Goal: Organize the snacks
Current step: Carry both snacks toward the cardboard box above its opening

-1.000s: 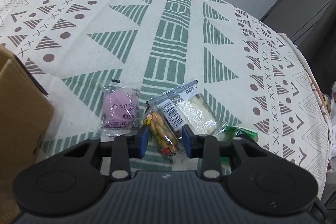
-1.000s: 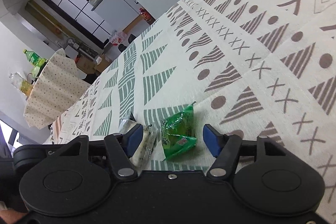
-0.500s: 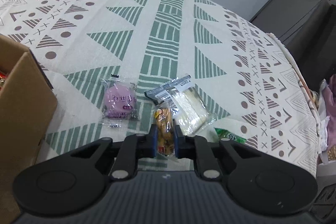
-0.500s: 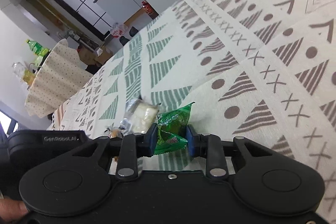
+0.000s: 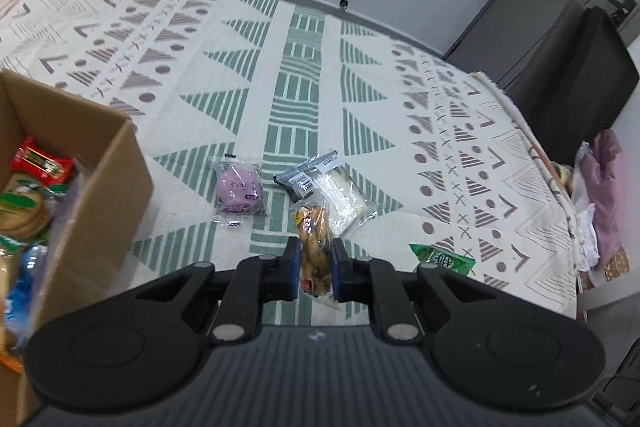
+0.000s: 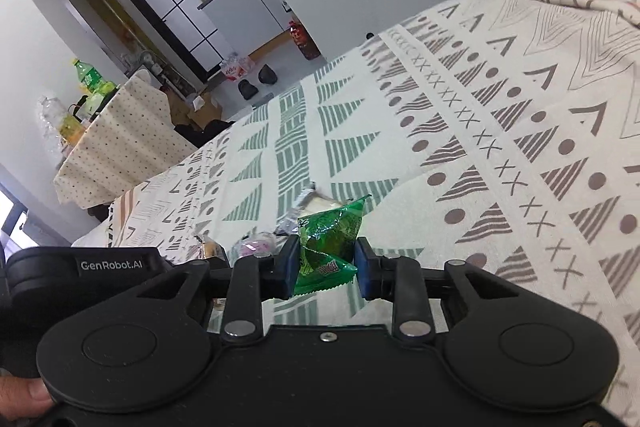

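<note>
My left gripper (image 5: 315, 261) is shut on a clear packet of orange-brown snacks (image 5: 314, 239), lifted above the patterned tablecloth (image 5: 300, 99). My right gripper (image 6: 325, 265) is shut on a green snack packet (image 6: 328, 243), also raised; the same packet shows in the left wrist view (image 5: 442, 258). On the cloth lie a purple snack packet (image 5: 239, 191) and a clear wrapped white sandwich (image 5: 334, 189). A cardboard box (image 5: 76, 187) with several snacks inside stands at the left.
The other gripper's black body (image 6: 80, 267) shows at the left of the right wrist view. A dark chair (image 5: 568, 83) stands beyond the table's right edge. A dotted-cloth table with bottles (image 6: 116, 131) stands farther off.
Both grippers closed on their packets and lifted them off the cloth. The left wrist view has risen and pulled back, so the box's inside now shows.
</note>
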The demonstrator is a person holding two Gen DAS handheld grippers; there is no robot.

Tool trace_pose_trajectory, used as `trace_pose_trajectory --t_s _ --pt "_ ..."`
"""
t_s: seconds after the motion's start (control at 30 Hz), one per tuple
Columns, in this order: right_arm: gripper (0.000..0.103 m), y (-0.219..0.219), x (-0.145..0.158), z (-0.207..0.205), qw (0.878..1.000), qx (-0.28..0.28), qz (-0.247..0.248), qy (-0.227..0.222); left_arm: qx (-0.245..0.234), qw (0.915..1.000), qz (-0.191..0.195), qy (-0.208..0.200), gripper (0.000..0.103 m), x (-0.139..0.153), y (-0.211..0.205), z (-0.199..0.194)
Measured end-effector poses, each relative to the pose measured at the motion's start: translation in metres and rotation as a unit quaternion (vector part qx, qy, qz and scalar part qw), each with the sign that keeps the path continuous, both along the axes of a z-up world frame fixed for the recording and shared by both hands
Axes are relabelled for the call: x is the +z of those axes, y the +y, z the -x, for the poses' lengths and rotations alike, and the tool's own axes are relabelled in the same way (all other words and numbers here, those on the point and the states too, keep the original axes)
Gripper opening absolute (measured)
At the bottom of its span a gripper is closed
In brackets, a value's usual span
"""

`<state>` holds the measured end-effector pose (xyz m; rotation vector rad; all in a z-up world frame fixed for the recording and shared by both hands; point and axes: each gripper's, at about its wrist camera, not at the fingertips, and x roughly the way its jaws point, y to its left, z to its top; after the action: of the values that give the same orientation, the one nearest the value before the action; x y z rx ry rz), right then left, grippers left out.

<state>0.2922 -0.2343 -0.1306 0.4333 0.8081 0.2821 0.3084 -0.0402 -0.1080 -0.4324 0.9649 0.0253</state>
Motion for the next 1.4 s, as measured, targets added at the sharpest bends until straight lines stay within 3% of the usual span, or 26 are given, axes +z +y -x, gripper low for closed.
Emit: trace_pose_trajectory --t_s 0.6,1.0,1.4 --pt "0.028 0.047 0.063 0.052 0.999 0.005 0.013 -0.035 0.015 0.9977 -0.004 -0.066 0.014 0.064 0.047 0.077" --pt "0.029 0.088 0.083 0.073 0.999 0.021 0.020 -0.046 0.032 0.9955 0.015 -0.088 0.014 0.085 0.087 0.104" --pt "0.029 0.130 0.090 0.072 0.998 0.039 0.023 -0.047 0.057 0.9939 0.017 -0.093 0.014 0.089 0.137 0.119"
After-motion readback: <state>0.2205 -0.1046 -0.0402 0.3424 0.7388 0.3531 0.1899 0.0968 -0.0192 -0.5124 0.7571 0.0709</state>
